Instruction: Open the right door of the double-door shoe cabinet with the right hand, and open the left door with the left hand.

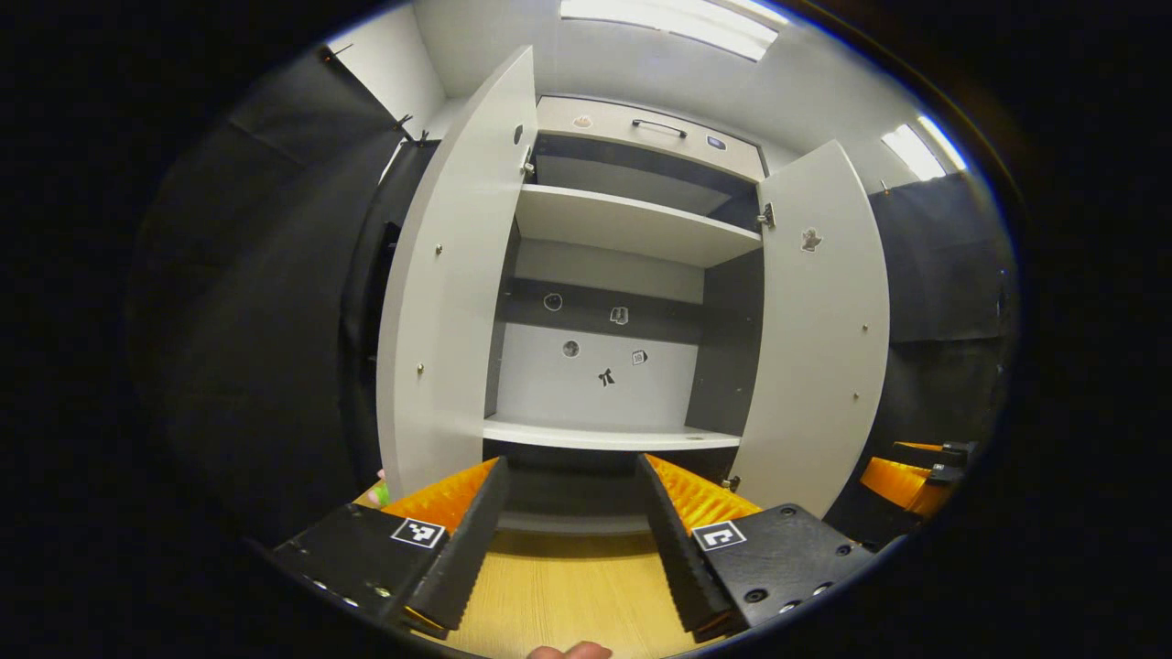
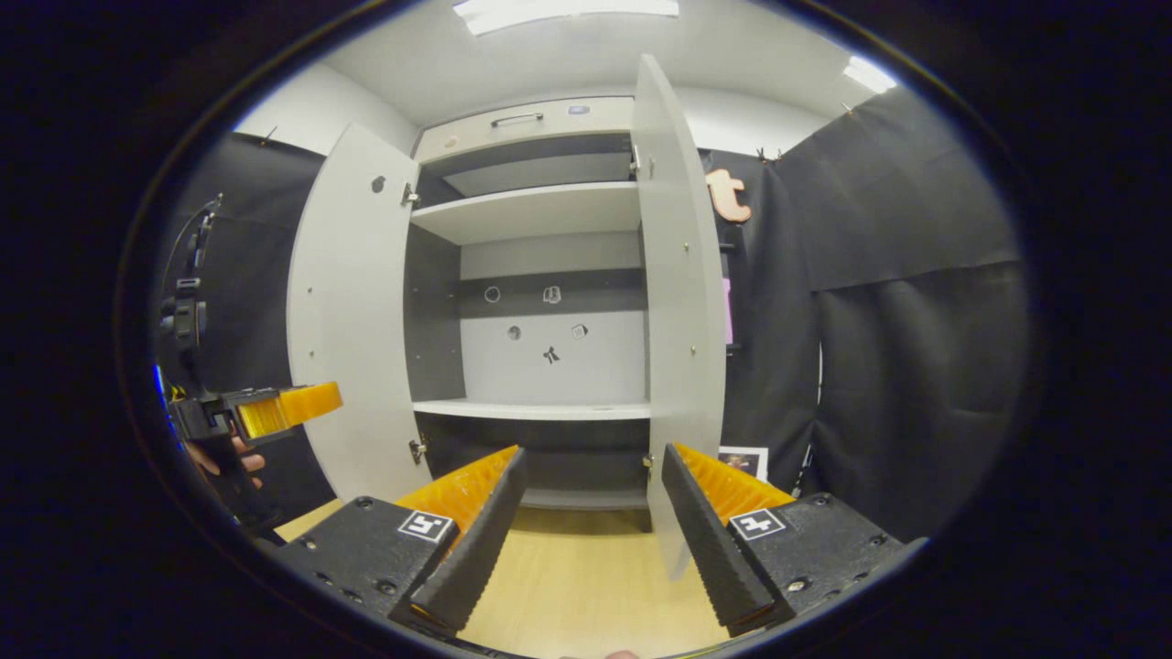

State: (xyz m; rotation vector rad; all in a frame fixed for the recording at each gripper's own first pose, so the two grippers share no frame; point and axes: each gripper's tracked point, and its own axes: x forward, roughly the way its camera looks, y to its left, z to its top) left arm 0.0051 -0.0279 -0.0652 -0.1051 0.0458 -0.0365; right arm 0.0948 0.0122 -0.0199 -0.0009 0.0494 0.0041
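Observation:
The shoe cabinet [image 1: 632,224] stands straight ahead with both doors swung wide. In the left gripper view, the left door [image 1: 449,302] rises just left of my left gripper [image 1: 572,531], which is open and holds nothing. The right door [image 1: 819,339] hangs open on the other side, with the right gripper [image 1: 902,476] low beside it. In the right gripper view, the right door [image 2: 673,302] is seen nearly edge-on, its lower edge between the spread fingers of my open right gripper [image 2: 595,522]. The left door [image 2: 352,311] stands open behind the left gripper [image 2: 293,407].
Inside are two white shelves [image 1: 609,435] and a back panel with small stickers [image 1: 604,375]. A drawer with a dark handle [image 1: 659,128] tops the cabinet. Pale wood floor [image 1: 558,595] lies below. Black cloth [image 2: 916,348] hangs on both sides. A hand [image 2: 224,458] holds the left gripper.

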